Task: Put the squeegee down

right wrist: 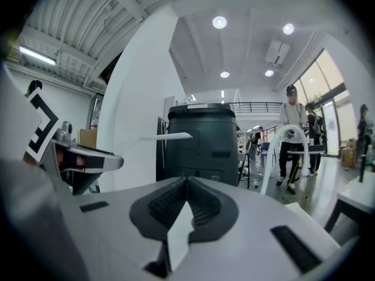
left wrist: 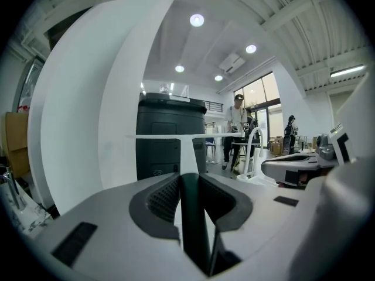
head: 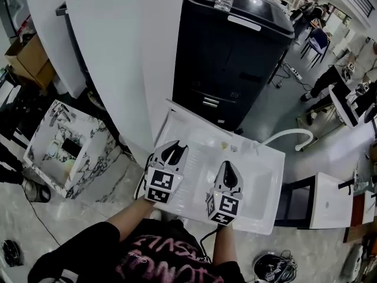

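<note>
Open-plan office or lab hall: big black copier (head: 235, 58), blue office chair (head: 318, 40), cardboard box (head: 26, 55), recessed ceiling lights (left wrist: 197, 20).

Open room lies over the white sink (head: 262, 181). A black cabinet (head: 235, 63) blocks behind it, a white pillar (head: 129, 58) leftward, a tap (head: 285, 132) rightward.

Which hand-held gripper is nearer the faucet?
Right. The right hand-held gripper is over the sink, left of the faucet; the left hand-held gripper is farther left.
</note>
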The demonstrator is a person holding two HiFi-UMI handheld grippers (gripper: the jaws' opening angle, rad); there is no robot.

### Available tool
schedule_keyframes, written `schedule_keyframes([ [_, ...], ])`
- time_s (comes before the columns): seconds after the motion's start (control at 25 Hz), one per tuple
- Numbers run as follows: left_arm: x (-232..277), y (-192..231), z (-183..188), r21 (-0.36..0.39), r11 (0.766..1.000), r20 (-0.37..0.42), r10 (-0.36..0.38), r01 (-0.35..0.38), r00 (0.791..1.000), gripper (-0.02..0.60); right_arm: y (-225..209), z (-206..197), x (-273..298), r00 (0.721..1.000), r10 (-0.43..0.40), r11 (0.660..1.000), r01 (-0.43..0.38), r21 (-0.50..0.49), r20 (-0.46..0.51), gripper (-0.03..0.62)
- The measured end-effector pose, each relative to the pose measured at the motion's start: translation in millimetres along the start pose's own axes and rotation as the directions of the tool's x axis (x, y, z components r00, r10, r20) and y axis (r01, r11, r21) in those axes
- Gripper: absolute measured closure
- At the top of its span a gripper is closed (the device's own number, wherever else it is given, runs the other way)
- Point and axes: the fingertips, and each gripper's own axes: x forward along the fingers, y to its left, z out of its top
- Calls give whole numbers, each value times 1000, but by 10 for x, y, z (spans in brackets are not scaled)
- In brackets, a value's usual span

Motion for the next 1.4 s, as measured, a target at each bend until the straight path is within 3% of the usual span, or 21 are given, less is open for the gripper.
schedule_keyframes([
  [0.44,143,-52,22,-3,1000,-12,9,-9,1000,488,-93,-1,95,1000,15,1000,-15,-10,0,571],
  [1.4,457,-126,-472,-35,999,-136,24,-29,990,487,-236,-417,332,994,56,998,-54,23,-88,571],
])
